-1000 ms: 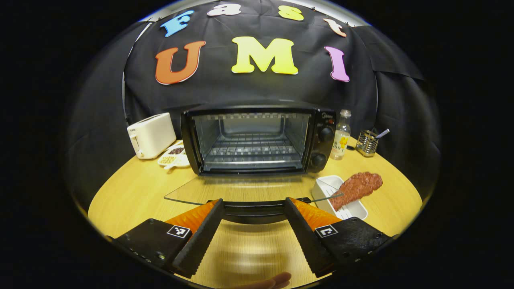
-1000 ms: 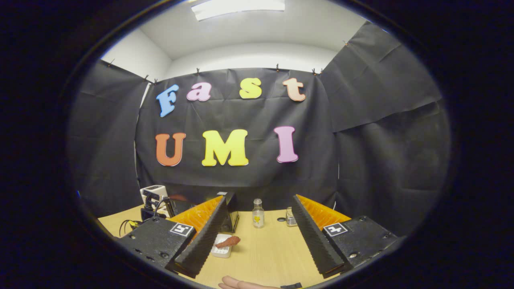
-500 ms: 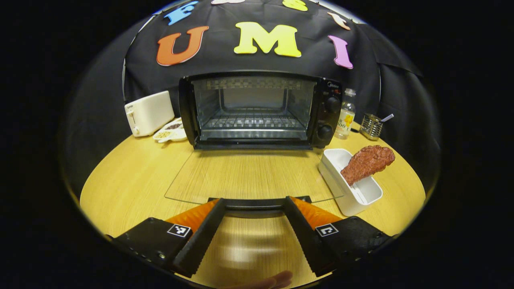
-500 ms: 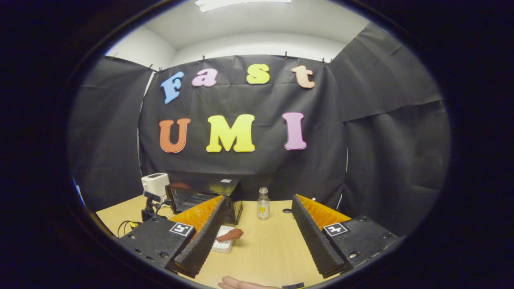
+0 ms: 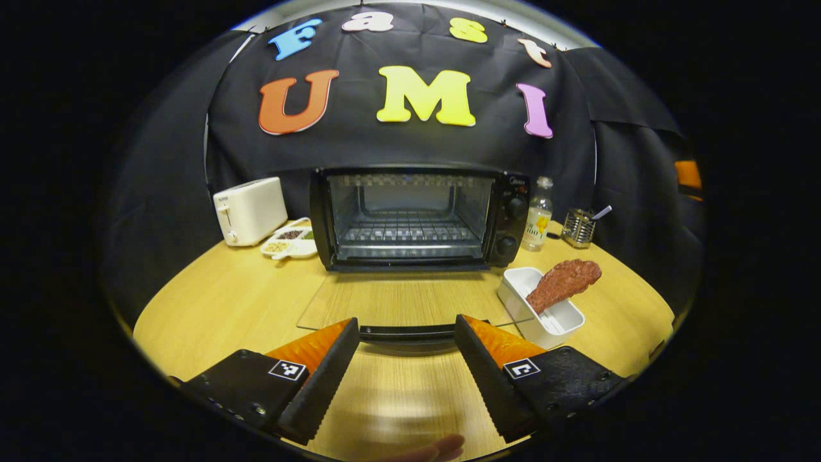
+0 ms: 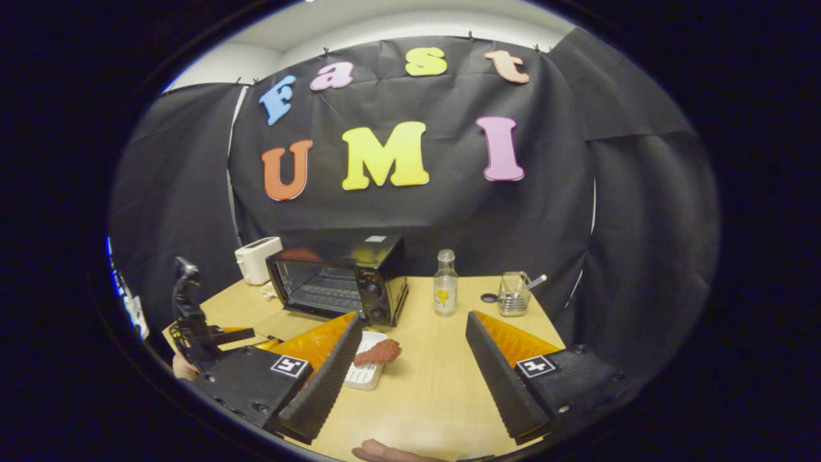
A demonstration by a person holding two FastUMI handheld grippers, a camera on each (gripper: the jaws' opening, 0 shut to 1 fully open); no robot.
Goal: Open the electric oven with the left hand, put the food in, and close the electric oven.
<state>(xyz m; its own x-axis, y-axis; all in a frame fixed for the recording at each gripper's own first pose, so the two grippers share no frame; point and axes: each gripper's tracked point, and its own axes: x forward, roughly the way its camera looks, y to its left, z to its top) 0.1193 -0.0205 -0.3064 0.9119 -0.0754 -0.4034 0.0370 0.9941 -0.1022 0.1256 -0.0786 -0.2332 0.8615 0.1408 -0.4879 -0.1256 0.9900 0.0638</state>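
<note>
Black electric oven (image 5: pixel 410 218) with clear glass door (image 5: pixel 410 301) and silvery wire rack. Reddish-brown food (image 5: pixel 563 283) in white tray (image 5: pixel 542 321). White toaster (image 5: pixel 250 210) near the table's (image 5: pixel 211 308) left edge; table light yellow wood grain. Clear bottle (image 5: pixel 537 215) with yellow label. Metallic mesh holder (image 5: pixel 577 228). White dish (image 5: pixel 290 240) with brown and green contents.
</note>
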